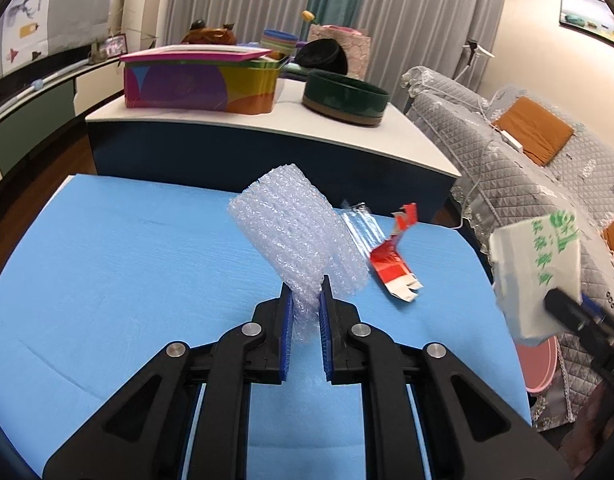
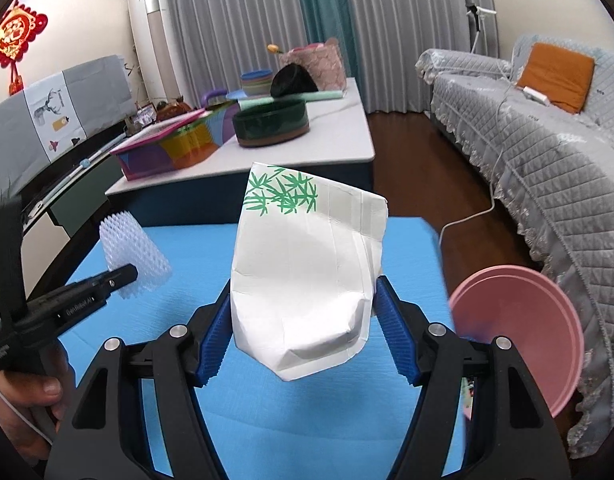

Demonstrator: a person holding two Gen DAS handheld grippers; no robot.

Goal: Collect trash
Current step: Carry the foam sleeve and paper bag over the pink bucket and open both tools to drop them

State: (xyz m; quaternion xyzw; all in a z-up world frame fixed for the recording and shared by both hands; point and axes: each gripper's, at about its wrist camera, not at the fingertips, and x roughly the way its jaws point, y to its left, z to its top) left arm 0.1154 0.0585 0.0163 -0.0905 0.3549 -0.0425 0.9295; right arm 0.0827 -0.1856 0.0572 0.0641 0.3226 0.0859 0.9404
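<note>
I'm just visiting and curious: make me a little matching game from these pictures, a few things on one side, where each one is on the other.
Things:
1. bubble wrap
2. paper bag
3. red wrapper
4. pink bin

Places:
A. lying on the blue mat
B. clamped in the left gripper
C. beside the mat, near the sofa
D. clamped in the right gripper

Pairs: 1-B, 2-D, 3-A, 4-C
</note>
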